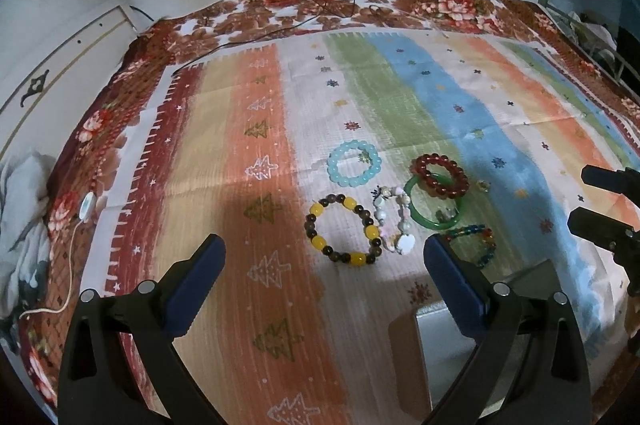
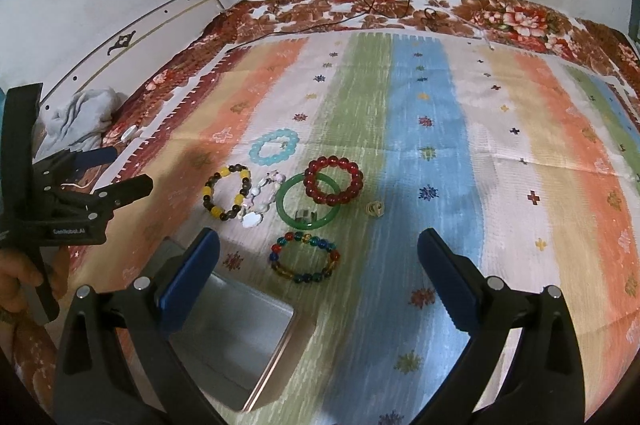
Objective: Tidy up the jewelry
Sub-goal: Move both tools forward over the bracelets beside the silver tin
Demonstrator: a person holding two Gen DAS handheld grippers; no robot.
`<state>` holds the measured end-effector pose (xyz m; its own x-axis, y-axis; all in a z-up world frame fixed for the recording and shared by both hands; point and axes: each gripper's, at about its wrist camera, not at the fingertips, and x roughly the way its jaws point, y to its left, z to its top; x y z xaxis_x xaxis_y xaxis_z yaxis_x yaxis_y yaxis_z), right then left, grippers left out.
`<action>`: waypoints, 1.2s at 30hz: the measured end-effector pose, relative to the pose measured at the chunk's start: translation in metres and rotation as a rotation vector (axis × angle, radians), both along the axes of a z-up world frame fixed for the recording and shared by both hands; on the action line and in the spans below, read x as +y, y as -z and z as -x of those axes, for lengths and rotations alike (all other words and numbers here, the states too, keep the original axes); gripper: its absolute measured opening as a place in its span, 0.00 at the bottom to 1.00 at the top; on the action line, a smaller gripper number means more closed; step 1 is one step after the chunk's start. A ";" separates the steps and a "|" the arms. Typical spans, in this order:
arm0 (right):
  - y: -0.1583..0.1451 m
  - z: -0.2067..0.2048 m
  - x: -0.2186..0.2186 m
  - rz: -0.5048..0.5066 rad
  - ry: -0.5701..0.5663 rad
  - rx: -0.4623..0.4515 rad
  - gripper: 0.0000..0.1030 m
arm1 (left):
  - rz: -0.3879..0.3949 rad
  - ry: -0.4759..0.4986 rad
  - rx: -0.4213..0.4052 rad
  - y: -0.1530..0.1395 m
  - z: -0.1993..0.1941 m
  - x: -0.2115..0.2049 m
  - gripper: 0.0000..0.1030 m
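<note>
Several bracelets lie on the striped cloth [image 1: 248, 153]: a light blue bead one [image 1: 335, 167] [image 2: 256, 151], a red bead one [image 1: 420, 165] [image 2: 310, 181] resting partly on a green bangle [image 1: 411, 199] [image 2: 282, 205], a yellow-and-dark bead one [image 1: 316, 211] [image 2: 206, 191], a white-pink charm one [image 1: 402, 243] [image 2: 252, 219] and a multicolour bead one [image 1: 486, 251] [image 2: 276, 249]. An open metal tin [image 1: 440, 353] [image 2: 240, 329] sits nearest me. My left gripper [image 1: 324, 244] [image 2: 120, 171] is open just short of the yellow bracelet. My right gripper [image 2: 318, 237] [image 1: 588, 199] is open, hovering before the multicolour bracelet. Neither holds anything.
A small gold ring-like piece [image 2: 375, 209] [image 1: 484, 186] lies right of the bangle. Black cables [image 2: 372, 5] cross the floral blanket at the far edge. A grey cloth [image 2: 80, 117] and a white corded switch [image 1: 86, 207] lie left. A hand [image 2: 16, 277] holds the left gripper.
</note>
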<state>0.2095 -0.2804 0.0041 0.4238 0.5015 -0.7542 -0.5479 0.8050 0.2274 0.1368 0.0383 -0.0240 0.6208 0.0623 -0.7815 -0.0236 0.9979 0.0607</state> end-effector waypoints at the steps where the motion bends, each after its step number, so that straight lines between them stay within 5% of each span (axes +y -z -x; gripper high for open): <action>1: 0.001 -0.004 0.001 -0.001 0.001 0.007 0.95 | -0.001 -0.002 0.006 0.001 -0.004 0.001 0.95; 20: 0.036 -0.072 0.014 -0.018 0.056 0.185 0.95 | 0.047 -0.039 0.141 0.038 -0.056 0.023 0.94; 36: 0.079 -0.115 0.031 0.115 0.105 0.276 0.94 | 0.129 -0.099 0.285 0.078 -0.080 0.045 0.94</action>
